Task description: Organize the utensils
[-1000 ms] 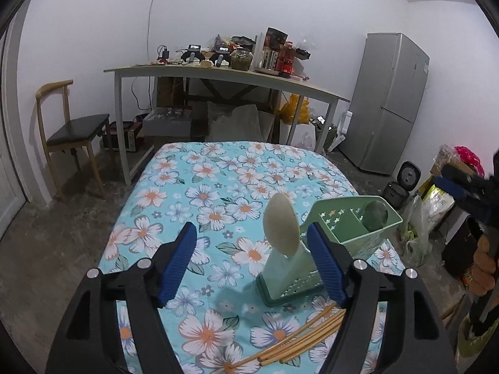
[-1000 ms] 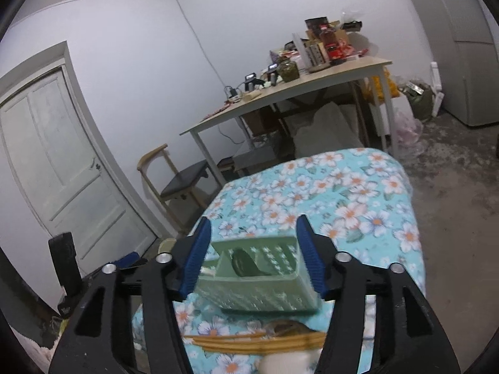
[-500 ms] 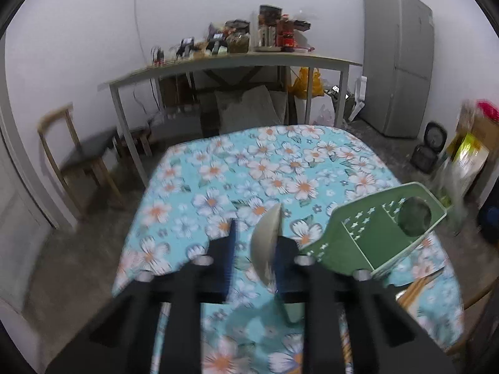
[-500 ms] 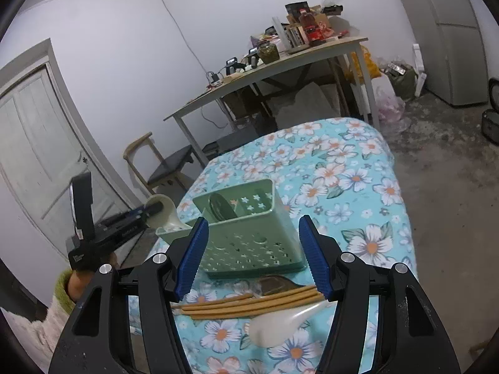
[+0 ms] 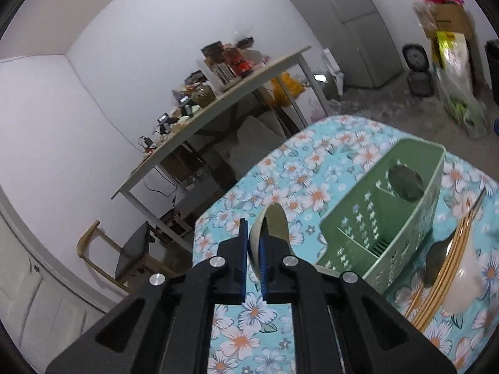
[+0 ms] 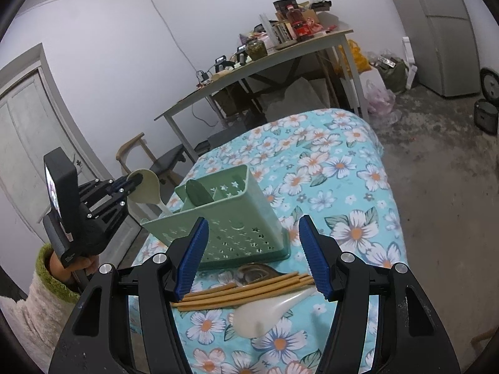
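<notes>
Right claw wide open, empty, above the table. At its 6 o'clock lie chopsticks and a white spoon, long axes crosswise to the fingers. Green caddy at 12 o'clock. Left claw clamps a cream spoon by the bowl; caddy at its 2 o'clock. Left is nearer for insertion.

The surface wears a turquoise cloth patterned with white, orange-centred flowers. The caddy is pale green, pierced with star cut-outs. Chopsticks are tan; both spoons, one at 6 o'clock, the other held, are cream. The jaws carry blue pads.
</notes>
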`<state>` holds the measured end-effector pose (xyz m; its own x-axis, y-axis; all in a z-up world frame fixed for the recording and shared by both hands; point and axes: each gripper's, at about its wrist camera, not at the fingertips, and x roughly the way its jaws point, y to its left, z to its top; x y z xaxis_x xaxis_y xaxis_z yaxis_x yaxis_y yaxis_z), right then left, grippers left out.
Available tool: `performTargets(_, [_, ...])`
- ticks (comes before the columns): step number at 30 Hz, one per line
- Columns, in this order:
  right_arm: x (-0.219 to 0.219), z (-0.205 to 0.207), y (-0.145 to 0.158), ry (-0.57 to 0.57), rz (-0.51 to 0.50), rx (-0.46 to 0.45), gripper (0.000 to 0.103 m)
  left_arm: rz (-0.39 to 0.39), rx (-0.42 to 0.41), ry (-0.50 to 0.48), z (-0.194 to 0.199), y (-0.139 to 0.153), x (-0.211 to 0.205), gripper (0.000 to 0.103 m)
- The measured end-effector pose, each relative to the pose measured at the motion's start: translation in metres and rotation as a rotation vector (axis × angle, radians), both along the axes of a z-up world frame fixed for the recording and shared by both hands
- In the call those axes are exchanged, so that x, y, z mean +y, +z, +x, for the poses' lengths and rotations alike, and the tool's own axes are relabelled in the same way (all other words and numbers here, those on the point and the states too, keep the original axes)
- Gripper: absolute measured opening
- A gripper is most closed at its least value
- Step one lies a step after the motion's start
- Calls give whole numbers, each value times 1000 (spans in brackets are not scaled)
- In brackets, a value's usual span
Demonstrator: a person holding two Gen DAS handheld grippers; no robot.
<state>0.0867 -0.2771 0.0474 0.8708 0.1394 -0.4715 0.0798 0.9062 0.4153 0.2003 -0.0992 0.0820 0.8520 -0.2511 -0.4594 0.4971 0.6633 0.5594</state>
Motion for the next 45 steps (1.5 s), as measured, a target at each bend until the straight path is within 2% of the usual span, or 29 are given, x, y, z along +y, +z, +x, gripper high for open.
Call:
performTargets(4, [-1,-3,-4,2,6,6,58,-4,51,11,5,-9,-6,7])
performTargets(7, [0,-5,-7,4,4,16,58,-49,119,27,10,-8,-2,9])
performTargets(9, [1,-7,-7,4,-4,20,61,-98,148,42,14,-1,5,23])
performTargets(11, [3,-9,-9,5,-12,24,63,-158,148,52,12,8,12,44])
performTargets(16, [9,-12,-18,13,-29,63,72,-320,138,72,-2,31,39,65])
performTargets(20, [27,-13,-31,11,-77,132,83,-467,213,54,-16,37,67,75])
performTargets(24, [42,-14,-47,18,-114,191,91,-514,317,37,-29,20,83,77])
performTargets(29, [53,-13,-74,-24,-170,312,95,-537,415,67,-42,-16,92,77])
performTargets(34, [58,-15,-86,-119,-319,390,95,-553,510,118,-49,-49,98,77])
performTargets(38, [60,-14,-82,-162,-430,429,95,-539,554,130,-52,-66,99,78])
performTargets(40, [60,-17,-76,-169,-489,411,95,-533,580,111,-53,-71,97,82])
performTargets(42, [61,-26,-67,-204,-530,339,95,-537,607,80,-54,-74,93,87])
performTargets(43, [61,-34,-61,-214,-547,271,95,-540,618,66,-54,-74,90,90])
performTargets(45, [63,-44,-56,-195,-555,180,95,-554,619,51,-56,-75,87,96])
